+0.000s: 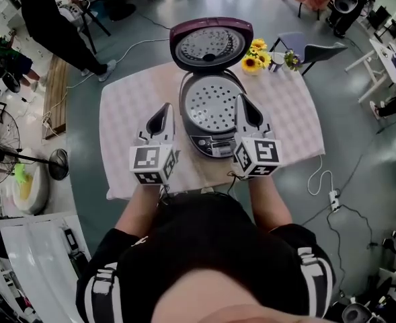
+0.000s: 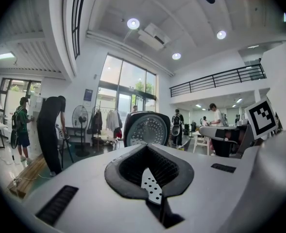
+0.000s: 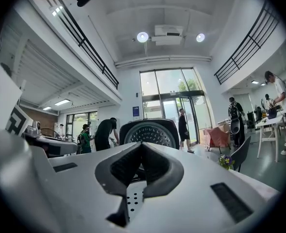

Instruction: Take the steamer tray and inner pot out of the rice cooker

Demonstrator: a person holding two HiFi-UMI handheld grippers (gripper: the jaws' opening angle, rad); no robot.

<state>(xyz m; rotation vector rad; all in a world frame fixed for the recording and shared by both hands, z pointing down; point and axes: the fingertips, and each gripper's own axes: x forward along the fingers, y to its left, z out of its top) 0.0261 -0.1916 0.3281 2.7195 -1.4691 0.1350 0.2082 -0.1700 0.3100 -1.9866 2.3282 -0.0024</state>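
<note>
The rice cooker [image 1: 210,142] stands open on a checked tablecloth, its lid [image 1: 211,46] tipped back. The perforated steamer tray [image 1: 210,103] rests in its mouth and hides the inner pot. My left gripper [image 1: 163,108] is shut and empty, just left of the cooker's rim. My right gripper [image 1: 243,99] is shut and empty too, over the rim's right side. In the left gripper view the shut gripper [image 2: 147,149] points at the lid [image 2: 146,128], with a bit of tray [image 2: 151,186] showing below. The right gripper [image 3: 142,145] faces the lid [image 3: 150,132] over the tray [image 3: 132,199].
A vase of sunflowers [image 1: 255,56] sits at the table's [image 1: 127,113] far right corner, with a chair [image 1: 312,49] behind it. A person [image 1: 56,25] stands at the back left. A floor fan [image 1: 23,160] is on the left, a power strip [image 1: 333,199] on the right.
</note>
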